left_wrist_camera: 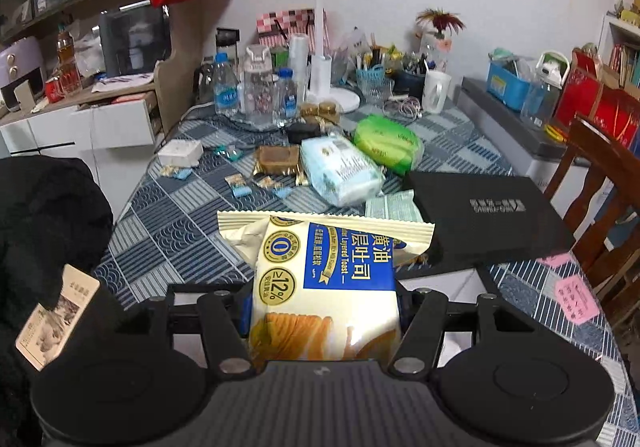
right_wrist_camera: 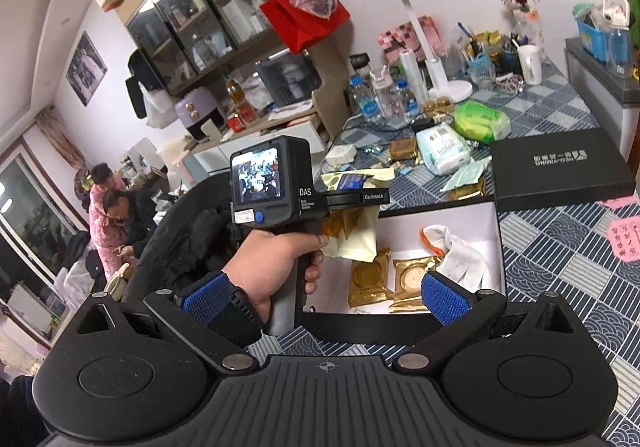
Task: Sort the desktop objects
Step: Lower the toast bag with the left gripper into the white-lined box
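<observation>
The left gripper (left_wrist_camera: pixel 324 311) has its jaws clamped on a cream-and-blue toast packet (left_wrist_camera: pixel 328 279), held above the open white-lined box (right_wrist_camera: pixel 440 223) on the worktop (left_wrist_camera: pixel 168 231). The right gripper (right_wrist_camera: pixel 324 299) has its jaws wide apart – nothing between the blue pads (right_wrist_camera: pixel 446 297). In the box lie gold snack packs (right_wrist_camera: pixel 370 279) and a white glove (right_wrist_camera: pixel 460 255); its black lid (right_wrist_camera: pixel 560 171) sits just behind.
</observation>
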`<move>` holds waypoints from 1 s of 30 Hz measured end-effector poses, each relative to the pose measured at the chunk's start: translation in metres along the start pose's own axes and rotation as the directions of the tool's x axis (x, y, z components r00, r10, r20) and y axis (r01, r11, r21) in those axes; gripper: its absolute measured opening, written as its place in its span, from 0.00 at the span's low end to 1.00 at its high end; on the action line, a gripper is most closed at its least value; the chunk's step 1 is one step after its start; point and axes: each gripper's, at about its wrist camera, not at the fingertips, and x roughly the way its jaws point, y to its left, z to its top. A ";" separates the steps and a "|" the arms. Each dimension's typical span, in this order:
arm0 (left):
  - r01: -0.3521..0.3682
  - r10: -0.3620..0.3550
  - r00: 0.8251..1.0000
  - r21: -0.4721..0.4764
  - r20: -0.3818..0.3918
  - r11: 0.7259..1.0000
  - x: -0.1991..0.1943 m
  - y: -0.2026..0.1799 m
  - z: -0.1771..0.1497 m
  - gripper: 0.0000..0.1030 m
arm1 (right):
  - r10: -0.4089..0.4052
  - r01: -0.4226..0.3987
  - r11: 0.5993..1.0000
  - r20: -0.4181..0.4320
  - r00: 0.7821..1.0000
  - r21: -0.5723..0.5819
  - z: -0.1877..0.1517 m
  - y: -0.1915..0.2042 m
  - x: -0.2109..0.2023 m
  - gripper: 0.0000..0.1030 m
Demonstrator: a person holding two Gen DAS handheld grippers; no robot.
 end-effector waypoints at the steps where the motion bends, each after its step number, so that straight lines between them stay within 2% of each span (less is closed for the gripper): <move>1: 0.000 0.000 1.000 0.001 -0.006 1.000 0.003 0.000 -0.002 0.67 | 0.000 0.000 1.000 -0.004 1.000 0.005 0.000 -0.002 0.002 1.00; 30: 0.004 -0.009 0.991 -0.040 -0.135 0.999 0.061 0.022 -0.053 0.67 | 0.003 0.004 0.998 -0.111 0.994 0.061 -0.004 -0.026 0.061 1.00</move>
